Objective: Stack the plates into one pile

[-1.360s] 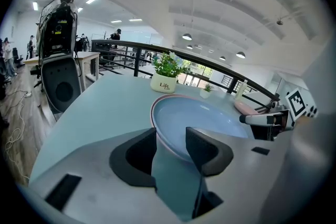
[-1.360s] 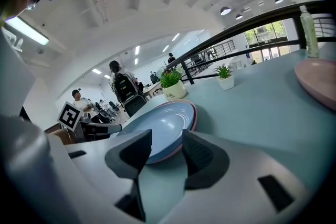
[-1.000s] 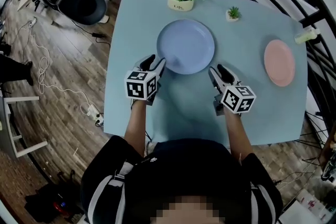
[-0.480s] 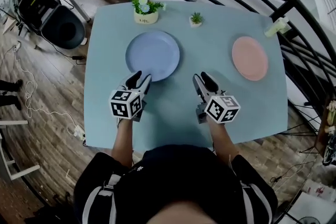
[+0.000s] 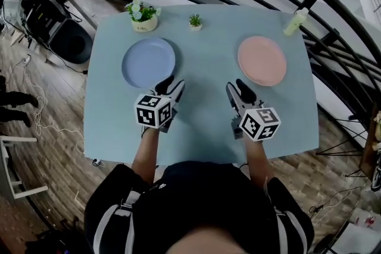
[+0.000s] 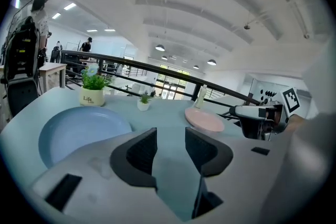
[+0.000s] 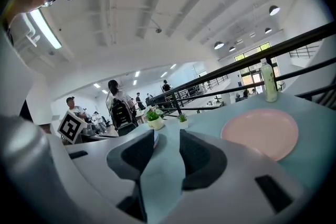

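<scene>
A blue plate lies on the left half of the light blue table, and a pink plate lies on the right half, well apart from it. My left gripper hovers just off the blue plate's near right rim, open and holding nothing. My right gripper is open and empty too, a little short of the pink plate's near left rim. The left gripper view has the blue plate left of the jaws and the pink plate ahead. In the right gripper view the pink plate lies to the right.
At the table's far edge stand a white flower pot, a small potted plant and a pale bottle. A dark railing runs behind and to the right of the table. A black chair stands at the left.
Both grippers have moved rightward over the table. The left one has gone from the blue plate's near left rim to its near right rim, and the right one is closer to the pink plate.
</scene>
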A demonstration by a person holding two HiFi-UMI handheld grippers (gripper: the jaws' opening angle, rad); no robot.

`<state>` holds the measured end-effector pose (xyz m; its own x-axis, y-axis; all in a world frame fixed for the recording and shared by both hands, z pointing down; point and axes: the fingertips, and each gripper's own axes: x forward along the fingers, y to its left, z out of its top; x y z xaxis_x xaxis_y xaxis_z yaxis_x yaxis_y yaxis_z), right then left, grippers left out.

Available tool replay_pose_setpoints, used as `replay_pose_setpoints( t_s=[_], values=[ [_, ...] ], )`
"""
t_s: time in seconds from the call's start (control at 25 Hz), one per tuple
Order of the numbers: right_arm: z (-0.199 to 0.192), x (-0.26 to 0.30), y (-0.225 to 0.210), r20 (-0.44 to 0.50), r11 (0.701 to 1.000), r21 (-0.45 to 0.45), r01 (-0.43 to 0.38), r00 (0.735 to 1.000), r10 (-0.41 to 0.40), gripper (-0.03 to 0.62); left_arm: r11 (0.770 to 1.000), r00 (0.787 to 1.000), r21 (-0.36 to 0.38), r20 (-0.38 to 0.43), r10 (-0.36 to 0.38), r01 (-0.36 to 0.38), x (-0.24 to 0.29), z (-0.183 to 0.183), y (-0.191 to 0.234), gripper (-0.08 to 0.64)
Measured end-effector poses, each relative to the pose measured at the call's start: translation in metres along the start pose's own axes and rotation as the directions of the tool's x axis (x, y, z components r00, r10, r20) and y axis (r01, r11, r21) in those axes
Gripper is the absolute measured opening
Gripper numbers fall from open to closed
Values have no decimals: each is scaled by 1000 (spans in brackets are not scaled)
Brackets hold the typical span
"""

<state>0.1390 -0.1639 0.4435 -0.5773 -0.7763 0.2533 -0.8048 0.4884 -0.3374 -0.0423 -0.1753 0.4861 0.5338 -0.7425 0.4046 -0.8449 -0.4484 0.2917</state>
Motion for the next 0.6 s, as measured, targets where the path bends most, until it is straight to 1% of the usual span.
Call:
replay_pose_setpoints(
  t_s=[0.2, 0.4, 0.6],
  values=[
    [10, -30, -43, 28, 999, 27, 26, 999, -27, 158, 1000, 1000, 21, 7, -10, 10, 26, 7, -41, 170],
    [18, -56, -79, 39, 999, 15, 37, 999, -38, 158, 999, 1000, 38, 15, -12, 11, 48, 13, -76, 170],
    [26, -78, -117, 57, 996, 33, 81, 995, -83, 160, 997, 999, 67, 5, -32, 32, 71, 23, -105, 170]
  ],
)
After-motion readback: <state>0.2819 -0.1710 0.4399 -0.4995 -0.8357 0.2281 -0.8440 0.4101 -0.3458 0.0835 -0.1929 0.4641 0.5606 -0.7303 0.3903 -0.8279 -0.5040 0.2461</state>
